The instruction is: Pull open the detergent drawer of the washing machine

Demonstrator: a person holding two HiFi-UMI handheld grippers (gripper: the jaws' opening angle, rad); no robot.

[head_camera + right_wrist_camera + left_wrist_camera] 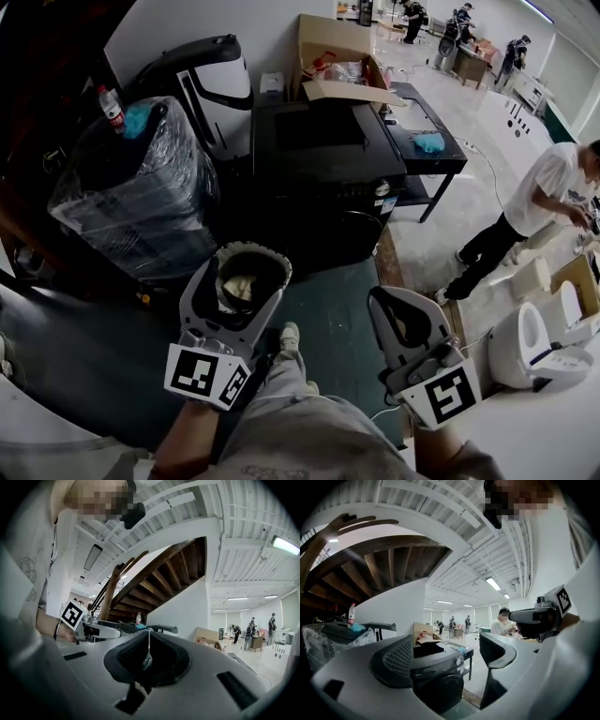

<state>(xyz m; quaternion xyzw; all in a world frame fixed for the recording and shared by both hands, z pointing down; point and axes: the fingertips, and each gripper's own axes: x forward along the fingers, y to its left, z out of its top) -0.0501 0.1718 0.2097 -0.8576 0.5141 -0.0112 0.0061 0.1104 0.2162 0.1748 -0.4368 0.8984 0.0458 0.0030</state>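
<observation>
A black front-loading washing machine [323,173] stands on the floor ahead of me, with its door low on the front. Its top control strip is too dark for me to make out the detergent drawer. My left gripper [253,261] is held open in the air, well short of the machine. In the left gripper view the machine [438,677] shows between the spread jaws of that left gripper [445,656]. My right gripper [381,300] hangs to the right, also short of the machine. The right gripper [147,656] is shut in its own view, with nothing in it.
A film-wrapped appliance [131,197] with a bottle [111,106] on top stands to the left. An open cardboard box [342,61] sits behind the washer. To the right is a black table [441,155]. A person in a white shirt [544,197] stands near a toilet [530,347].
</observation>
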